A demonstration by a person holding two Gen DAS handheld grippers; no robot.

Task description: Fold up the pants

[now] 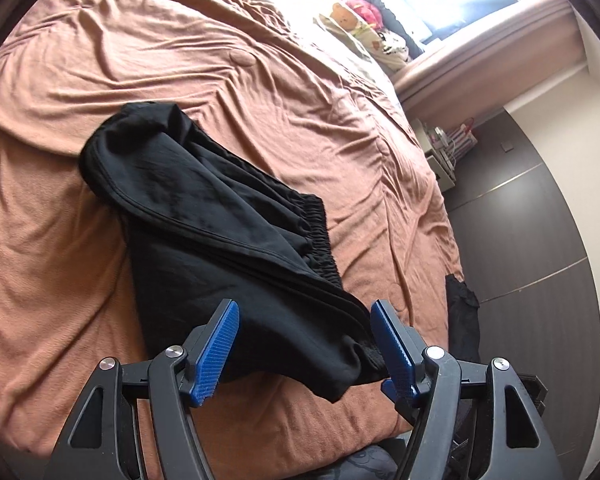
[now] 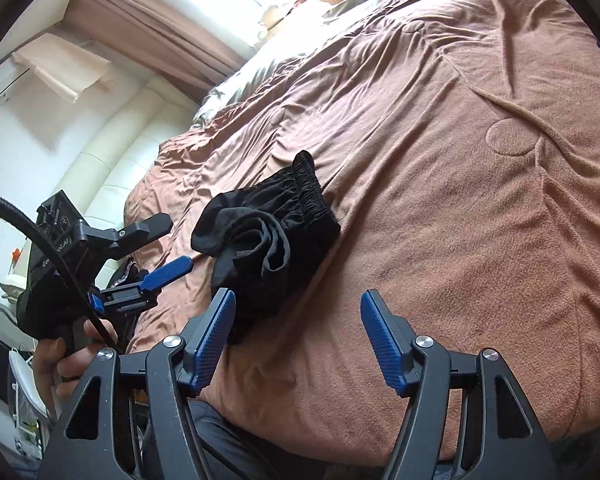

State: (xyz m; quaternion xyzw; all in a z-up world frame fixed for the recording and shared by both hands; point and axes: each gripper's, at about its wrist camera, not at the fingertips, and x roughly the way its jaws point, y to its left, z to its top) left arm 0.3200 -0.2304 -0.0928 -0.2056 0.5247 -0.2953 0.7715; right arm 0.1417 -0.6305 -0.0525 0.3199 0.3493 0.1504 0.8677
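Note:
Black pants (image 1: 220,224) lie folded in a loose bundle on the brown bed cover (image 1: 220,60), with the elastic waistband (image 1: 320,232) to the right. My left gripper (image 1: 304,316) is open, its blue pads on either side of the bundle's near end, not closed on it. In the right wrist view the pants (image 2: 276,236) lie ahead and to the left. My right gripper (image 2: 298,312) is open and empty above the cover, just short of the bundle. The left gripper (image 2: 160,248) shows at the left, open, held by a hand.
Another dark garment (image 1: 462,320) hangs over the bed's right edge. Stuffed toys (image 1: 356,12) and pillows lie at the head of the bed by the window. A padded white headboard (image 2: 112,152) is at left. Dark floor (image 1: 540,240) runs beside the bed.

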